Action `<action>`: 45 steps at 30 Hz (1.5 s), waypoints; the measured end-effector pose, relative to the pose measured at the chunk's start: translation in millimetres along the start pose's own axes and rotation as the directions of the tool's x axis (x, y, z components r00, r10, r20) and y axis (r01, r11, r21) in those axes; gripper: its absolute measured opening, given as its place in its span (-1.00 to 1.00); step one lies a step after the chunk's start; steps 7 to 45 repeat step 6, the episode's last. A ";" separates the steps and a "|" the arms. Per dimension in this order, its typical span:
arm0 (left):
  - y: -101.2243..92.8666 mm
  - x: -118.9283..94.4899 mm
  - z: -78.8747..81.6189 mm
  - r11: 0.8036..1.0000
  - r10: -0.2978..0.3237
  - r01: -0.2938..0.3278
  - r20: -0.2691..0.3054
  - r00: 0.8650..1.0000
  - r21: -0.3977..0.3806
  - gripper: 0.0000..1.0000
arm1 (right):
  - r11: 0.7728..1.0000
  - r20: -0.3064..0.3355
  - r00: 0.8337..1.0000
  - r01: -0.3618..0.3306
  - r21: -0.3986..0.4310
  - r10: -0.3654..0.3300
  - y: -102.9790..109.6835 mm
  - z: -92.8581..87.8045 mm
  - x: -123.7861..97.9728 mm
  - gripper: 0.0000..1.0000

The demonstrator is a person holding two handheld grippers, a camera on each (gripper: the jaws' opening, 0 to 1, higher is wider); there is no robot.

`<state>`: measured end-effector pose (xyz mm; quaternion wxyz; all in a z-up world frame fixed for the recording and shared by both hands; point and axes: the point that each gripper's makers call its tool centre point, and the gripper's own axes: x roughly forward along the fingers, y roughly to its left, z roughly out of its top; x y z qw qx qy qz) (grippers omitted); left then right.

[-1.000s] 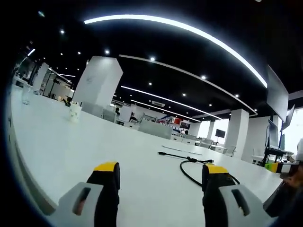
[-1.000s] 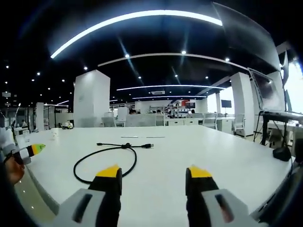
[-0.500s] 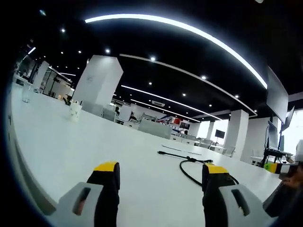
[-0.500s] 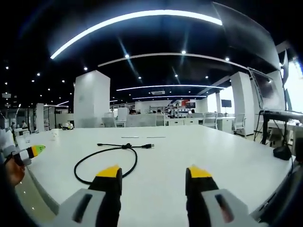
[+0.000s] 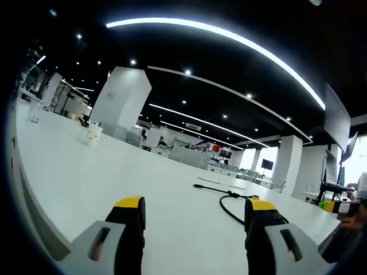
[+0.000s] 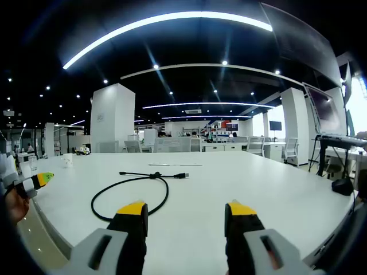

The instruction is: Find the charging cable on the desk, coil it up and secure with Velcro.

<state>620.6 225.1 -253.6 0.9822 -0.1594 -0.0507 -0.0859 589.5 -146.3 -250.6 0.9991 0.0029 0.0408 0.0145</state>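
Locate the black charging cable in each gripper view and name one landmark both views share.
Left gripper view: the charging cable lies on the white desk right of centre, its loop running behind the right jaw.
Right gripper view: it lies left of centre as an open loop ahead of the left jaw, both ends pointing away.
Shared landmark: the white square pillar beyond the desk.

Both views skim low across the white desk — sharing the black cable ahead
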 end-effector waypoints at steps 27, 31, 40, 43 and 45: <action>-1.2 0.5 -0.3 1.000 -0.004 0.004 -0.001 1.000 0.003 0.41 | 1.000 -0.004 1.000 0.003 -0.001 -0.003 -0.6 -0.9 -0.5 0.09; -1.2 0.5 -0.3 1.000 -0.004 0.004 -0.001 1.000 0.003 0.41 | 1.000 -0.004 1.000 0.003 -0.001 -0.003 -0.6 -0.9 -0.5 0.09; -1.2 0.5 -0.3 1.000 -0.004 0.004 -0.001 1.000 0.003 0.41 | 1.000 -0.004 1.000 0.003 -0.001 -0.003 -0.6 -0.9 -0.5 0.09; -1.2 0.5 -0.3 1.000 -0.004 0.004 -0.001 1.000 0.003 0.41 | 1.000 -0.004 1.000 0.003 -0.001 -0.003 -0.6 -0.9 -0.5 0.09; -1.2 0.5 -0.3 1.000 -0.004 0.004 -0.001 1.000 0.003 0.41 | 1.000 -0.004 1.000 0.003 -0.001 -0.003 -0.6 -0.9 -0.5 0.09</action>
